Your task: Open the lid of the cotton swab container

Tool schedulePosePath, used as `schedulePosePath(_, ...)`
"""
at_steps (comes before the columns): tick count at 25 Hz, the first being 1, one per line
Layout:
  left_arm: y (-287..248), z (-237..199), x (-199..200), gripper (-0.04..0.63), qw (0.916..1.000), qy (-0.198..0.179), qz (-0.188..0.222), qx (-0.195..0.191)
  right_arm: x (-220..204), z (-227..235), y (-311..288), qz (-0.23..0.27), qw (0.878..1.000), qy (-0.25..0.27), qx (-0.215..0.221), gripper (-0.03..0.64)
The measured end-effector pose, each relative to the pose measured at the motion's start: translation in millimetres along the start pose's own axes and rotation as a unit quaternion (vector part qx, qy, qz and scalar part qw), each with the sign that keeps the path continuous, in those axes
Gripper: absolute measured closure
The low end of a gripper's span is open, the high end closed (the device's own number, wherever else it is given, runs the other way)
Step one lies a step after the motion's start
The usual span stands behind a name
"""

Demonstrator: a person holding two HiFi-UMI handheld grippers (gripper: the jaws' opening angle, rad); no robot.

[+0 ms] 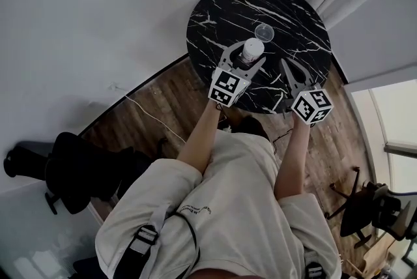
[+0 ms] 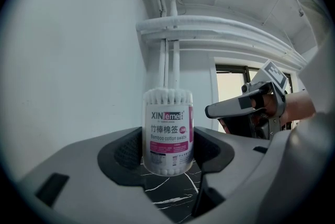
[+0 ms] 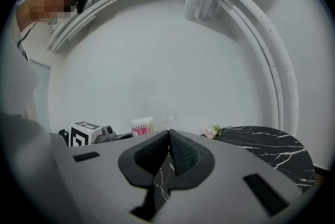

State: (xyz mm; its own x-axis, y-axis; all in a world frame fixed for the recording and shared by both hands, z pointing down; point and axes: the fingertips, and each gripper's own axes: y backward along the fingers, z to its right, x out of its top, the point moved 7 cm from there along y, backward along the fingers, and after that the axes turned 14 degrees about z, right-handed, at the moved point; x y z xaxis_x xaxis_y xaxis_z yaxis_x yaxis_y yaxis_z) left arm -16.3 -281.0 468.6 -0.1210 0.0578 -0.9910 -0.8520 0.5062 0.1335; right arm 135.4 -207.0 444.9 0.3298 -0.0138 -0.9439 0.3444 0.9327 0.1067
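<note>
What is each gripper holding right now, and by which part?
The left gripper grips the cotton swab container by the lower sides of its body, one pad on each side. The right gripper is shut and holds nothing.

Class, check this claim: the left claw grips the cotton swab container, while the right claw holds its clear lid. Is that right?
One error. The right claw holds nothing: the right gripper view shows its jaws shut together, empty. The clear lid lies on the black marble table. The left claw does grip the cotton swab container.
</note>
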Motion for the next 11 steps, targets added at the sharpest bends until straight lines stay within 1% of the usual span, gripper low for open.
schedulePosePath(6,1.5,-1.8,-1.8,0.330,1.0000,0.000,0.003,0.001,-2.4,-0.2,2.7,0.000,1.000,0.005,-0.003,0.583)
schedulePosePath(11,2.9,-2.9,-2.8,0.330,1.0000,-0.005,-0.002,-0.005,-2.6,1.3,5.2,0.011,1.000,-0.001,-0.017,0.583)
